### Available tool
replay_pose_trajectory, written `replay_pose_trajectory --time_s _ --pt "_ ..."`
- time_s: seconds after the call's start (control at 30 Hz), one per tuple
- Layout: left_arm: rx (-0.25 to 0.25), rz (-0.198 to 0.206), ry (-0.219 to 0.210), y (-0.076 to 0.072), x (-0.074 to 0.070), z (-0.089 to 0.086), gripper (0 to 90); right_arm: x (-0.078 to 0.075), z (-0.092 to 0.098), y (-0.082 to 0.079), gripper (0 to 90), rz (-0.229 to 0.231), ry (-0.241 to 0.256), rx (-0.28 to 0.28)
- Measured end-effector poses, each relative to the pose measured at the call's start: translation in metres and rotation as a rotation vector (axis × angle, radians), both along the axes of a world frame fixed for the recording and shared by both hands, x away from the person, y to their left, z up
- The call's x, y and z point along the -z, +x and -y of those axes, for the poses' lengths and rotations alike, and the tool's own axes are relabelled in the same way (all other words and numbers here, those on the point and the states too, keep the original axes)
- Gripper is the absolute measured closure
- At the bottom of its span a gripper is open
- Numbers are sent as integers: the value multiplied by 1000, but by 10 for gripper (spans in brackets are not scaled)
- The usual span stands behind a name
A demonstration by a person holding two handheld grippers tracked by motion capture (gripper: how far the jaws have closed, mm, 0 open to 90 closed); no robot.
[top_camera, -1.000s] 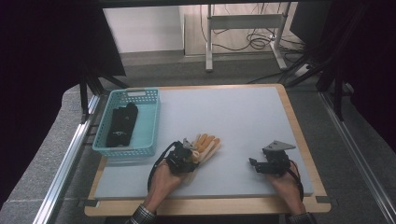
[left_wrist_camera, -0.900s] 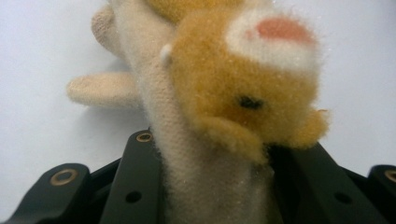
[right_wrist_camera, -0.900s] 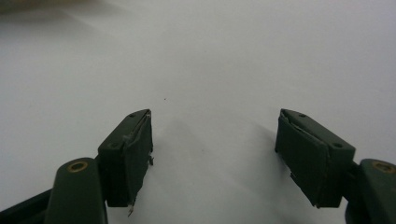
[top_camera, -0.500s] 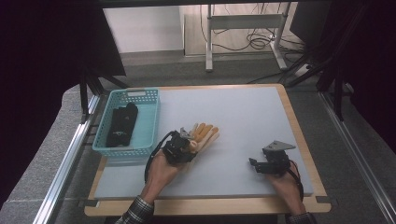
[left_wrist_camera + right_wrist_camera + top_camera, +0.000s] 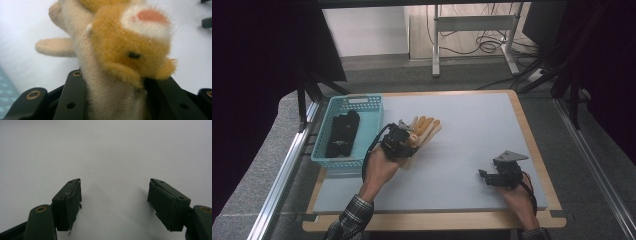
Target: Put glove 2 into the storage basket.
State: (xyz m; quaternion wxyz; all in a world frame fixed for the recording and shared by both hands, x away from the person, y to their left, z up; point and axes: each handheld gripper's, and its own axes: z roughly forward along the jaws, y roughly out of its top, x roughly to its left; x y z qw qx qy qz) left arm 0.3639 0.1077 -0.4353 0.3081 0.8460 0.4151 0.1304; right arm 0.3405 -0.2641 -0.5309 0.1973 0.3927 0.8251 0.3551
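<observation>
- Nearest the person, at about 5 o'clock on the pale grey table top (image 5: 462, 165), the right hand (image 5: 519, 200) rests near the front edge and holds the right gripper (image 5: 484, 176).
- In the right gripper view, its two black jaws stand spread wide apart over bare table surface, with nothing between them.
- At about 7 o'clock, a forearm in a plaid sleeve (image 5: 351, 220) comes in from the front edge, and the left hand (image 5: 379, 169) holds the left gripper (image 5: 408, 142) a little farther up the table, left of centre.
- The left gripper pinches a plush toy (image 5: 424, 131), tan and cream in colour; in the left gripper view the toy's cream body (image 5: 110, 100) sits squeezed between the black jaws, with an orange-tan head, a dark eye and a pinkish patch above them.
- The toy's free end points away from the gripper toward 1 o'clock; I cannot tell whether it touches the table.
- Just beside the left gripper, at 10 o'clock on the table, sits a teal plastic basket (image 5: 364, 102) with a black item (image 5: 342, 132) lying inside it.
- Beyond the table, at 12 o'clock, a metal stand and loose cables (image 5: 482, 42) lie on the floor.
</observation>
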Motion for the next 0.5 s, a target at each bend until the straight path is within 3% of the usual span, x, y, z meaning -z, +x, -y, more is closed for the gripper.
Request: replay_pose_trajectory --time_s 0.5 --pt "-96 17 26 21 -27 -33 639 0 0 0 262 0 0 0"
